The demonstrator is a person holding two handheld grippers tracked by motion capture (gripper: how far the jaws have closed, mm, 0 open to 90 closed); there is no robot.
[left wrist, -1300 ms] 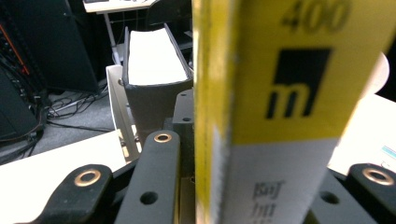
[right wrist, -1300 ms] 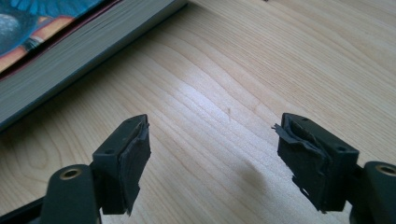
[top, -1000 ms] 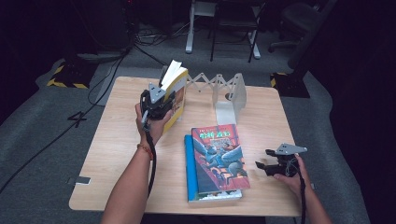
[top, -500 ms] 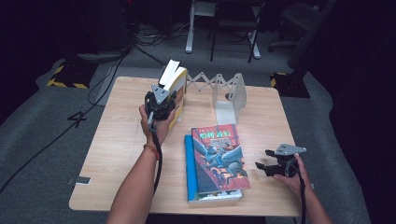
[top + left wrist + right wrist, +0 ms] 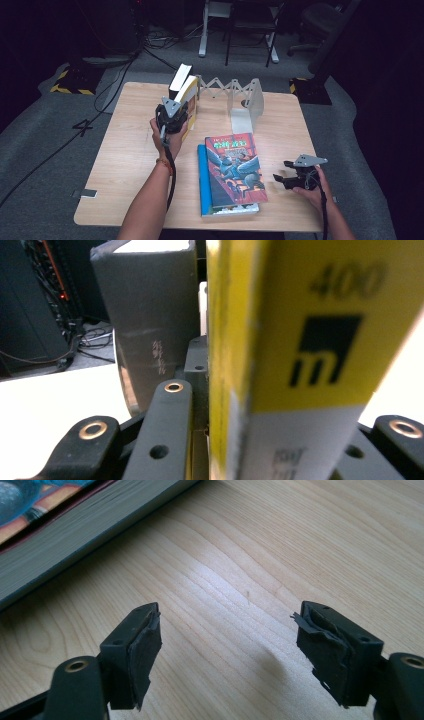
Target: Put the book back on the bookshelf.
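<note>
Yellow book [image 5: 300, 360] is clamped in your left gripper [image 5: 173, 117] and has sunk beside the grey book [image 5: 150, 315] in the rack [image 5: 245, 100] (nearly seated). Right gripper [image 5: 230, 655] idles, jaws apart.

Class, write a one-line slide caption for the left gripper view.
Left gripper clamps a yellow book beside an upright grey book.

- Yellow book [image 5: 189, 97]: thick, yellow spine with a black logo and "400" printed on it, grey band lower down [image 5: 305, 360]. Standing on end near the table's far-left edge, tilted, apparently leaning on the dark grey book [image 5: 179, 79] behind it. Clamped between black jaws at the spine.
</note>
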